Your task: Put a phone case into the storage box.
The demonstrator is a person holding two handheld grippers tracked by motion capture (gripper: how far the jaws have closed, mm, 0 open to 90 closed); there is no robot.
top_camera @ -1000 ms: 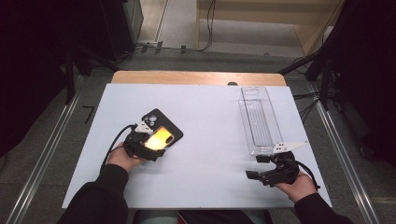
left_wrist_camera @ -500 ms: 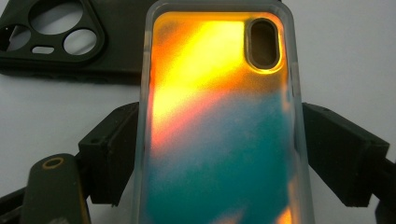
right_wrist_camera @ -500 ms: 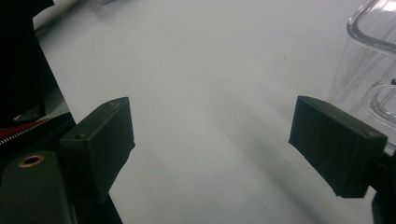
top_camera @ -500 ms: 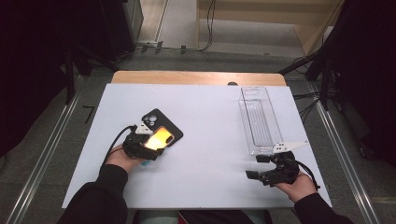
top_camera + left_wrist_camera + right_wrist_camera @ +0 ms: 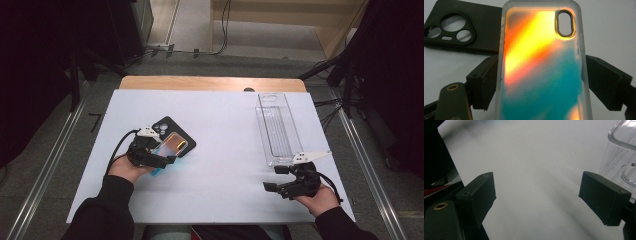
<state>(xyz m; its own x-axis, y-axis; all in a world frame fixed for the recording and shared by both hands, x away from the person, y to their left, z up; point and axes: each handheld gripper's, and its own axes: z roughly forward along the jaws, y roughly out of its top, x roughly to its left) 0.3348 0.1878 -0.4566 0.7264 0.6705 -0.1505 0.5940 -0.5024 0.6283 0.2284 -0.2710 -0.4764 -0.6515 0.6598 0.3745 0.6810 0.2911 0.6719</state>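
An orange-and-teal phone case (image 5: 175, 146) with a clear rim lies at the table's left, and my left gripper (image 5: 165, 151) is shut on it. In the left gripper view both black jaws press the long sides of the phone case (image 5: 541, 62). A black phone case (image 5: 164, 125) with round camera holes lies just behind it, partly under its far end; it is the black phone case (image 5: 461, 32) at upper left. My right gripper (image 5: 274, 178) stands open near the front right, nothing between its jaws, low over bare table (image 5: 536, 170).
A long clear plastic tray (image 5: 277, 127) lies at the right, running away from me; its near end (image 5: 621, 150) is just beside my right gripper. The white table (image 5: 225, 125) has a wooden strip along its far edge. Cables trail from both grippers.
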